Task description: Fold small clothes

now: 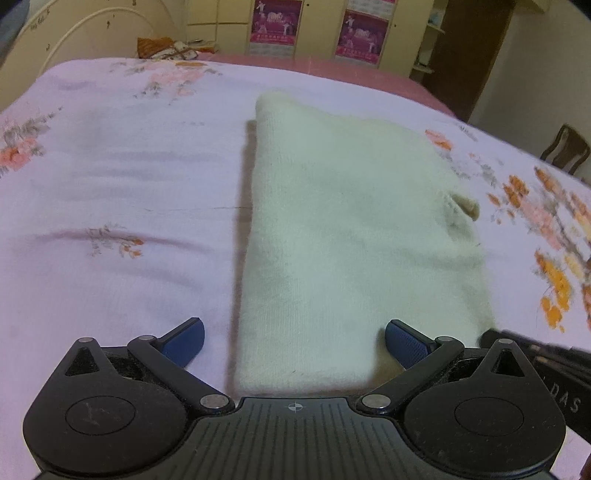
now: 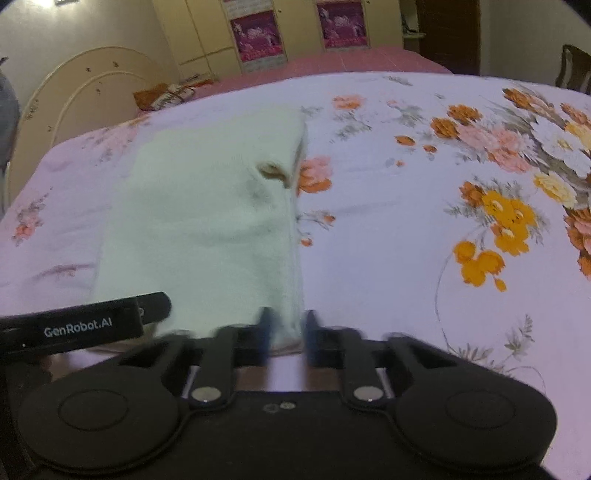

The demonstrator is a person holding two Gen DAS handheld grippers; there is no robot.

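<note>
A cream knitted garment (image 1: 351, 221) lies folded into a long strip on the bed, with a small tab sticking out at its right side. My left gripper (image 1: 295, 341) stands wide open at the strip's near end. Its left fingertip (image 1: 188, 338) is off the cloth on the sheet, and its right fingertip (image 1: 404, 341) is at the cloth's near right part. In the right wrist view the same garment (image 2: 207, 221) runs away from me. My right gripper (image 2: 288, 330) is narrowly shut on its near right corner; that view is blurred. The left gripper's body (image 2: 85, 325) shows at the left.
The floral bedsheet (image 2: 406, 229) covers the bed to the left and right of the garment. A cream headboard (image 2: 85, 85) and an orange patterned bundle (image 1: 166, 48) lie at the far end. Wardrobe doors with pink posters (image 1: 275, 22) stand behind. A dark chair (image 1: 565, 147) is at the right.
</note>
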